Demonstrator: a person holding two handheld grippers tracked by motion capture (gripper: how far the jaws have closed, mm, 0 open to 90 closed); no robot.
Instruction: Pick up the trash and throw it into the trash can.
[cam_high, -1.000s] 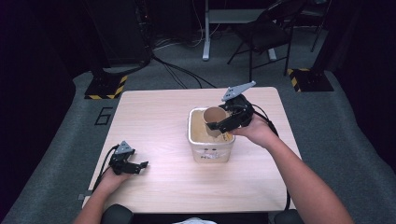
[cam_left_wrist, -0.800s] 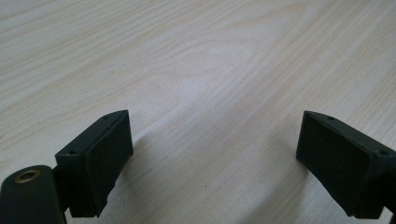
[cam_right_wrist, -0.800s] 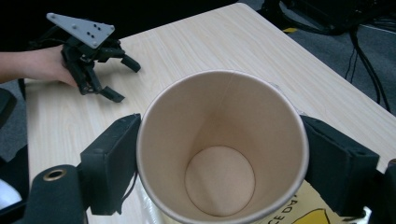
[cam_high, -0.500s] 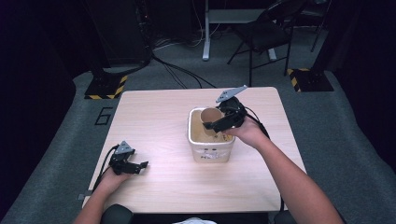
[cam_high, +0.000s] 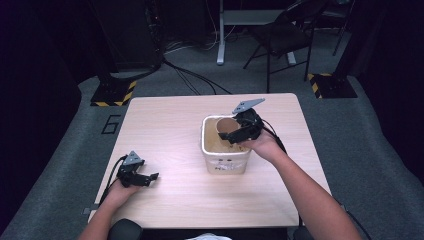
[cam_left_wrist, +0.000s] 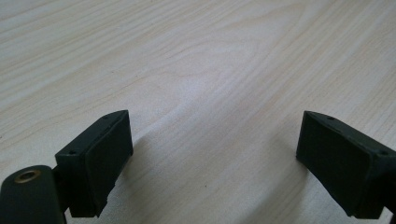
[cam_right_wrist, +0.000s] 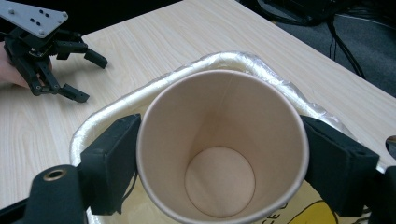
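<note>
A brown paper cup is pinched between the two black jaws of my right gripper, its mouth facing the camera and empty inside. In the high view the right gripper holds the cup tilted over the open top of a white square bin near the table's middle. My left gripper rests open on the wooden table at the front left, and in the left gripper view nothing lies between its jaws, just bare wood.
The bin has a clear liner folded over its rim. The other gripper lies on the table beyond it. Behind the table stand a chair, floor cables and dark equipment on grey carpet.
My right gripper has carried the cup leftward and lower, from the bin's far right edge to over its opening. The left gripper has stayed still.
</note>
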